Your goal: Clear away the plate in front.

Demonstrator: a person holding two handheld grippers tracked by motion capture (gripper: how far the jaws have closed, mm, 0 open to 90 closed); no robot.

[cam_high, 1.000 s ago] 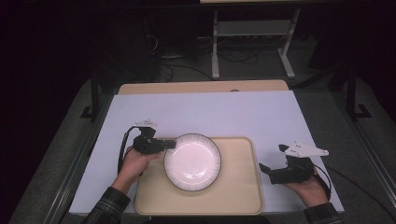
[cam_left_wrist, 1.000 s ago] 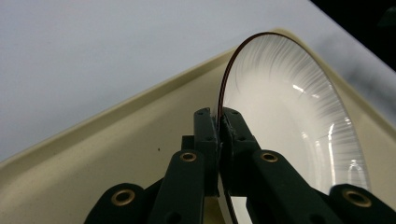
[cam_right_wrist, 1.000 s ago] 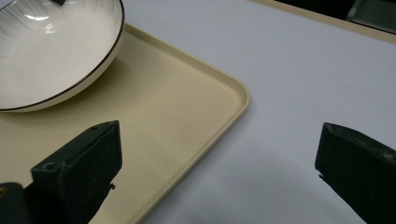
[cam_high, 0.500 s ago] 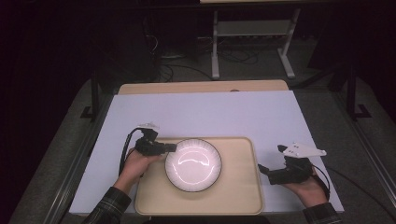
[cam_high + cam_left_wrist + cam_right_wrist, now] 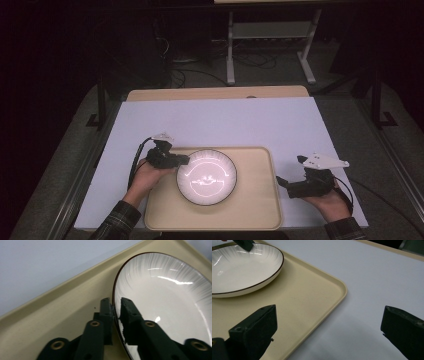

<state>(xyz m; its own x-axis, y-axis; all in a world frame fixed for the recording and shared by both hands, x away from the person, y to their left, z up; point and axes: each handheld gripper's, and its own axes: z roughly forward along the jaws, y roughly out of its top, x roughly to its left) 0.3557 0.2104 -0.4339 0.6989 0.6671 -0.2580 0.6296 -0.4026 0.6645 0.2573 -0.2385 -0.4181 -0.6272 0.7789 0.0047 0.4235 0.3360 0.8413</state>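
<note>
Your left claw (image 5: 184, 160) is clamped on the near-left rim of the plate (image 5: 206, 176): in the left gripper view one jaw sits outside the dark rim line and the other inside, on the white ribbed surface, with the rim pinched between them. The plate lies on the tray (image 5: 255, 210), just ahead of that claw and to its right. Your left hand (image 5: 145, 176) lies over the tray's left edge.

Your right claw (image 5: 281, 181) stands wide apart and grips nothing. It hangs at the tray's right edge; in the right gripper view one jaw is over the tray (image 5: 312, 302) and the other over the bare sheet (image 5: 372, 290) beside it. The plate (image 5: 242, 267) is well to that claw's left, with open tray between them, and the tip of the left claw shows at the plate's far rim.

The tray rests on a pale sheet (image 5: 220, 125) that covers the desk (image 5: 215, 93), whose wooden far edge shows beyond it. Past the desk, on the dark floor, stand a light metal frame (image 5: 270, 35) and loose cables (image 5: 190, 75).

No brand, label or writing can be read on anything.
</note>
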